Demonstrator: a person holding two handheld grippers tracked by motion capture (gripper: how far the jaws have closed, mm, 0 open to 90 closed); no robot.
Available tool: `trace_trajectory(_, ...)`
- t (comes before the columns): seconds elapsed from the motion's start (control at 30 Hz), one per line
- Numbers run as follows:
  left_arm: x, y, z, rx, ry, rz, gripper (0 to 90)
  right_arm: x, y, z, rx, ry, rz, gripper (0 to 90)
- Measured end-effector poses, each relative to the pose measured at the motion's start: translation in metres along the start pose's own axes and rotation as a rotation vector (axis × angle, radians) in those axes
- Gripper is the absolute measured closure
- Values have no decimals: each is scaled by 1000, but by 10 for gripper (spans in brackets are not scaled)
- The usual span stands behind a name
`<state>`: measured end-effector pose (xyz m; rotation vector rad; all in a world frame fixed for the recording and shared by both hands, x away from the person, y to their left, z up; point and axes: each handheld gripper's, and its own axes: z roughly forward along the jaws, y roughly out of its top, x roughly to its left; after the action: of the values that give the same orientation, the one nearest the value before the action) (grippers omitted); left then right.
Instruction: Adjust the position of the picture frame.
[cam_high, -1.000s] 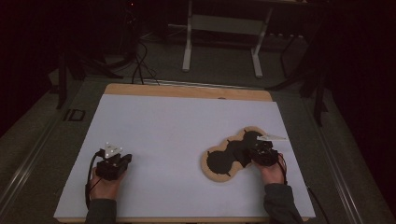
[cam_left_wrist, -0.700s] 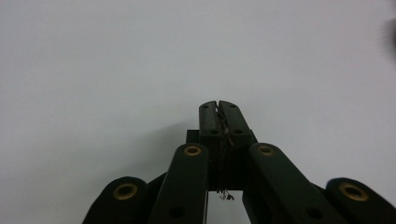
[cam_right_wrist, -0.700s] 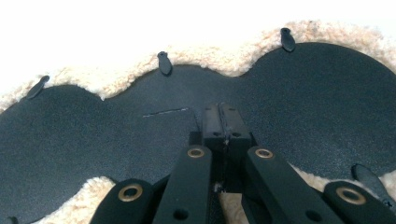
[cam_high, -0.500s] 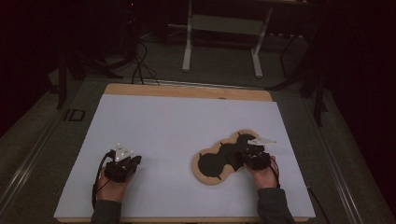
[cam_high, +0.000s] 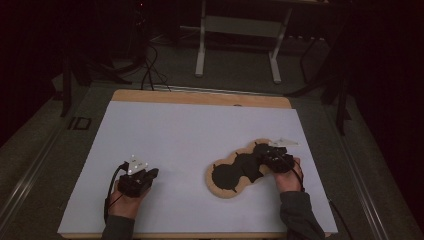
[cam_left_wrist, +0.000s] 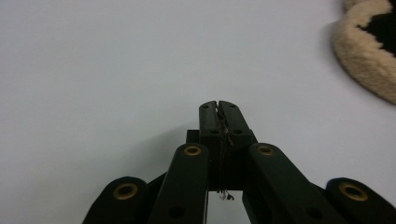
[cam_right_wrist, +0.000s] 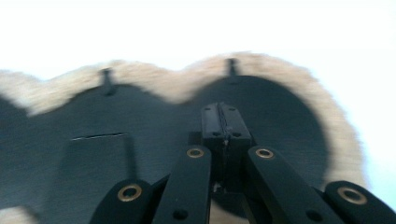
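Toward four o'clock on the white surface (cam_high: 200, 135) lies a lobed, cloud-shaped mat (cam_high: 239, 172) — black smooth middle, tan fleecy rim, flat and limp-looking — with the right hand-held gripper (cam_high: 269, 152) resting over its far-right lobe, jaws pressed fully together and clamping nothing, likely pinning or nudging the mat by its tip. Over at eight o'clock, well apart from the mat, sits the left hand-held gripper (cam_high: 150, 174) — likewise closed tight and empty, seemingly parked in reserve.

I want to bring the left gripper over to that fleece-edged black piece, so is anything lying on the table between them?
Nothing visible does. Between the left gripper and the fleece-edged piece lies bare white table cover. The right gripper, jaws shut, sits over the piece's far end.
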<state>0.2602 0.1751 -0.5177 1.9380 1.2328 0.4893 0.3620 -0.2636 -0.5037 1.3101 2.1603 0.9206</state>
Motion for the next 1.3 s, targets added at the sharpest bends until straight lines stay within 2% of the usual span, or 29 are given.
trace_trajectory(0.07,-5,1,2,1,-11,3,896,-9,0,-1,-2,-19,17,900)
trace_trajectory(0.33,-33,5,15,28,-66,71,896,-37,-1,-2,3,-75,83,900)
trace_trajectory(0.7,-56,7,25,35,-124,106,896,-58,-7,3,17,-119,163,900)
trace_trajectory(0.83,-66,8,30,43,-142,127,896,-63,-8,3,19,-152,183,899)
trace_trajectory(1.0,-76,9,37,51,-157,149,896,-68,-11,9,55,-149,194,897)
trace_trajectory(1.1,-79,10,39,54,-164,158,897,-69,-14,13,76,-127,211,900)
trace_trajectory(1.2,-83,10,41,59,-172,163,897,-70,-16,14,70,-108,236,900)
trace_trajectory(1.3,-86,10,43,63,-183,169,897,-69,-16,14,77,-108,227,900)
